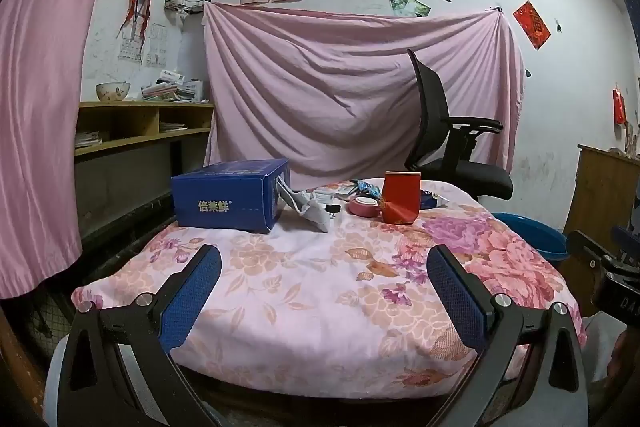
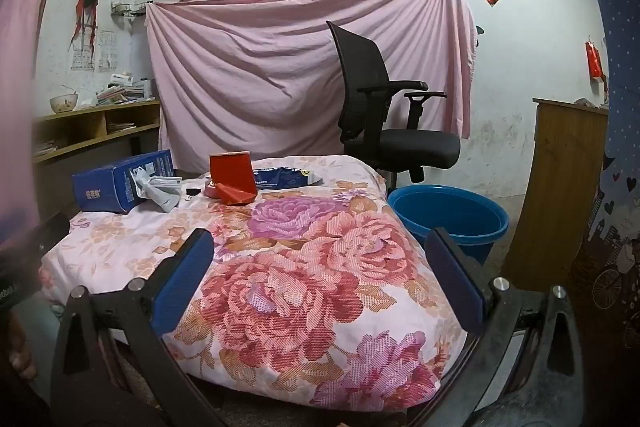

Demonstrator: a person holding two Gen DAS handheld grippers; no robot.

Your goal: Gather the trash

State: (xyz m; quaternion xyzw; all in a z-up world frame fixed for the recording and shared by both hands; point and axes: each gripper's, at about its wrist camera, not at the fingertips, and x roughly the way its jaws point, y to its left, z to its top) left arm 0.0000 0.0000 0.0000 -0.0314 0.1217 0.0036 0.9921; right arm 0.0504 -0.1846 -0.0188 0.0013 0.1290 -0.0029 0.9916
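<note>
Lying well beyond both wide-open tongs, left (image 1: pixel 323 269) and right (image 2: pixel 319 253), trash (image 1: pixel 362 201) litters the table's (image 1: pixel 280 287) far end.

Left gripper (image 1: pixel 324 273) level and pointing forward, blue-padded fingers (image 1: pixel 192 295) spread wide and holding nothing, right gripper (image 2: pixel 320 259) likewise level, its fingers (image 2: pixel 184 279) wide apart and empty

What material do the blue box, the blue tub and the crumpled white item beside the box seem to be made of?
Blue box: printed cardboard with a slight sheen; it has folded edges and an open end flap.
Blue tub: smooth moulded plastic, by its glossy, rolled rim.
Crumpled white item: probably thin plastic wrapping or paper; its creases hold their shape, but I cannot say which.
</note>
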